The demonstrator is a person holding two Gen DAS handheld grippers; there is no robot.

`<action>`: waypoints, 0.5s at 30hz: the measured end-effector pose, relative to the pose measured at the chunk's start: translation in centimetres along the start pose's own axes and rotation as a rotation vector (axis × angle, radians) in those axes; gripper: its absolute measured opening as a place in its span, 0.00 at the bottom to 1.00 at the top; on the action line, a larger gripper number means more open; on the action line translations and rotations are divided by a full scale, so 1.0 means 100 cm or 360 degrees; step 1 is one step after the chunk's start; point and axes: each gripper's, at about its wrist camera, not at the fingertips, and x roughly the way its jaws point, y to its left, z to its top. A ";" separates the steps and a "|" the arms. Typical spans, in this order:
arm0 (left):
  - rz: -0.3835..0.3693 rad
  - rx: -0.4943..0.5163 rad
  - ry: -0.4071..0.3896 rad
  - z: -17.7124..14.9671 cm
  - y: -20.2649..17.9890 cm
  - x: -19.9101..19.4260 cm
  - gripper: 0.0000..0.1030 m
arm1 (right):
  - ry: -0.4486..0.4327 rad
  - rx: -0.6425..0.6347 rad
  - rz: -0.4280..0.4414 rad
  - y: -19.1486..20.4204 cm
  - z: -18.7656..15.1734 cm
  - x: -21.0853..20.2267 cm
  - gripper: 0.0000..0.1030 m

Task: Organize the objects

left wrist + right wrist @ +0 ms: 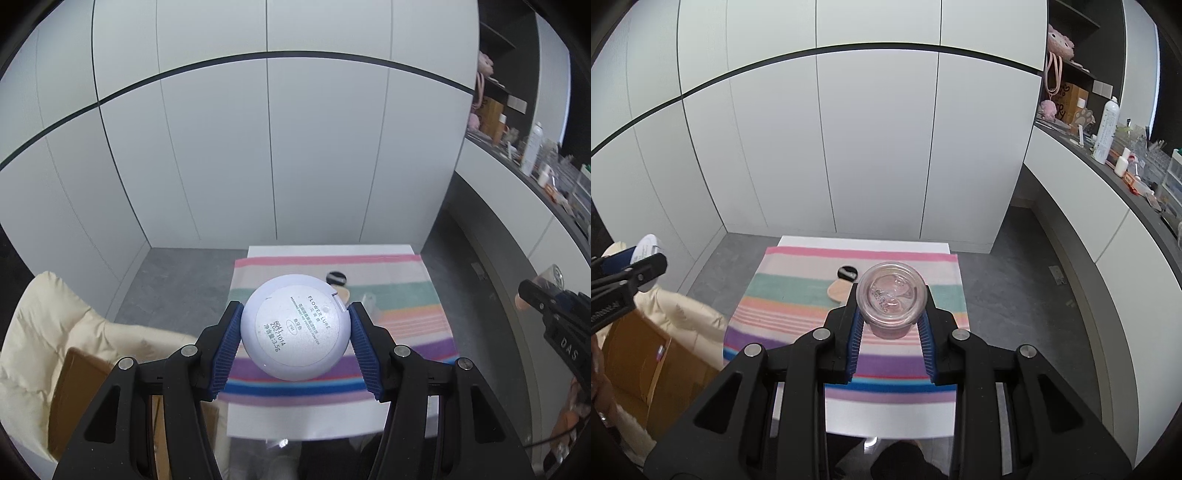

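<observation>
My left gripper (294, 332) is shut on a round white powder compact (295, 328), held above the striped cloth (406, 295) with its printed underside facing the camera. My right gripper (891, 314) is shut on a small clear jar (891, 295) with pink contents, its base toward the camera, also raised over the striped cloth (798, 291). Lying on the cloth are a black round lid (847, 273) and a beige puff (839, 291). The left gripper (624, 280) with the compact shows at the left edge of the right wrist view. The right gripper (554, 306) shows at the right edge of the left wrist view.
The cloth covers a small white table (886, 417) in front of white cabinet doors (871, 147). A cream cushion (48, 332) and a brown box (74, 398) sit to the left. A dark counter (1115, 170) at right holds bottles and clutter.
</observation>
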 end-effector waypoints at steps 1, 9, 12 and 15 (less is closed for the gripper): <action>0.0002 0.0004 0.0001 -0.006 0.001 -0.005 0.57 | 0.0001 0.0005 0.0008 0.000 -0.005 -0.005 0.28; 0.0000 0.0043 0.0028 -0.062 0.006 -0.047 0.57 | 0.0026 -0.0004 0.0052 -0.004 -0.056 -0.049 0.28; -0.0008 0.0011 0.0076 -0.082 0.010 -0.057 0.57 | 0.0071 0.0002 0.0057 -0.008 -0.077 -0.061 0.28; -0.0049 -0.0002 0.0145 -0.104 0.013 -0.067 0.57 | 0.0110 0.0009 0.0051 -0.010 -0.100 -0.072 0.28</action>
